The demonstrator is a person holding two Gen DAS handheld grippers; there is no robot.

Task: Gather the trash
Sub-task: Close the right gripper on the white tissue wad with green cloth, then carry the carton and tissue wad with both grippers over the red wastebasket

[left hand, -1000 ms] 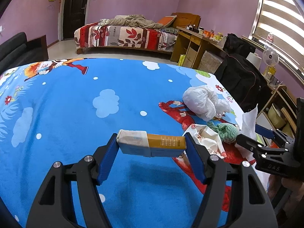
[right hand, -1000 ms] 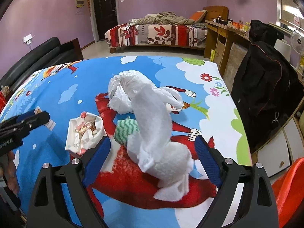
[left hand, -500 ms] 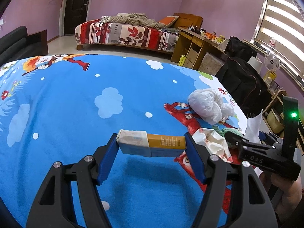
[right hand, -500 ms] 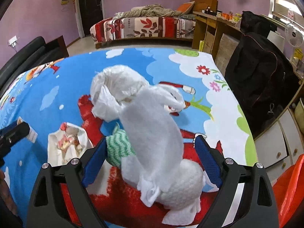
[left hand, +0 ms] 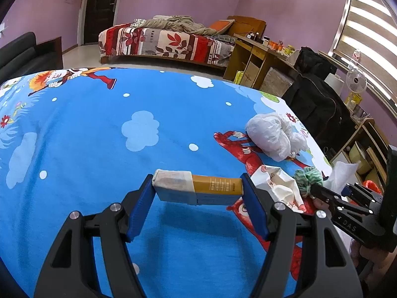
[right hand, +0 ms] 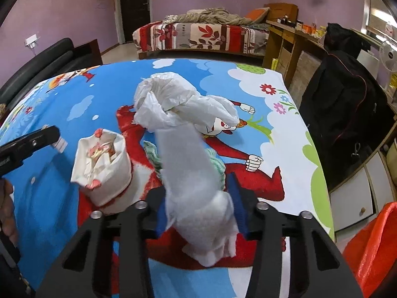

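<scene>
Tissue [right hand: 196, 193] stands lengthwise away between closing right jaws; left jaws pinch box [left hand: 198, 190] crosswise.

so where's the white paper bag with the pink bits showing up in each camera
Left wrist: the white paper bag lies right of centre, just past the left gripper, which holds a box.
Right wrist: the same bag sits left of centre, open mouth up, beside the right gripper closing on a tissue.
Shared landmark: the crumpled plastic bag beyond it.

"das" in pale letters on the right gripper [left hand: 347, 196]; print on the small box [left hand: 198, 188] is unreadable.
</scene>
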